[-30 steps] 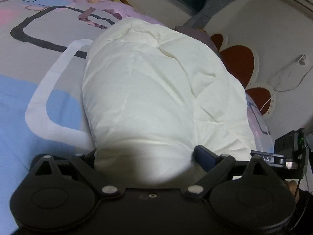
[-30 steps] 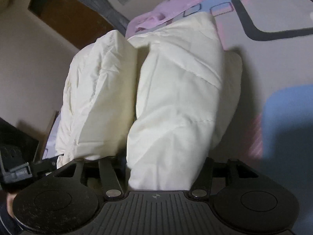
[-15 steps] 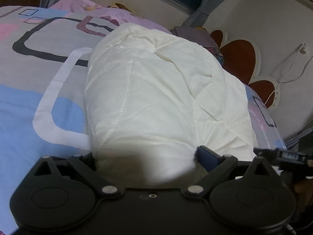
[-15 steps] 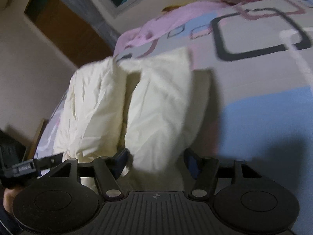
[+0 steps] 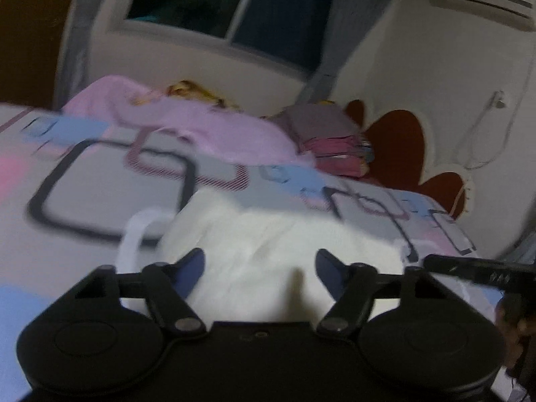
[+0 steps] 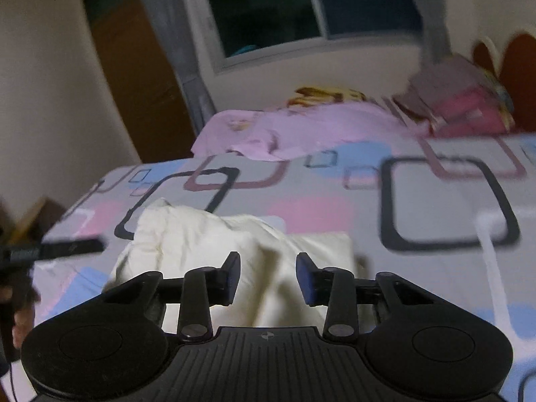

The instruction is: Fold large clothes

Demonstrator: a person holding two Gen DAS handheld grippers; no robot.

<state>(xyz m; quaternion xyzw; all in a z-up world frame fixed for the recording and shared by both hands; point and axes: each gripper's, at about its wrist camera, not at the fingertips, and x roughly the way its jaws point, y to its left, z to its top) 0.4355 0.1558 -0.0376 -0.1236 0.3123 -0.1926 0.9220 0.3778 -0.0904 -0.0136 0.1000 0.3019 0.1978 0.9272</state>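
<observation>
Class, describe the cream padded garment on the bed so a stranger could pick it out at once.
Start at the bed with its sheet of rounded squares. On its near part lies a folded cream padded garment. It is plain and puffy, unlike the thin pink cloth by the window.

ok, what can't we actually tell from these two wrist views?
- Left wrist: the white padded garment is motion-blurred; fold edges unreadable, near end hidden behind the left gripper, whose jaws are closing, pads clear of fabric.
- Right wrist: the garment's near end sits behind the right gripper, also closing.
- Garment type: cannot tell.
</observation>
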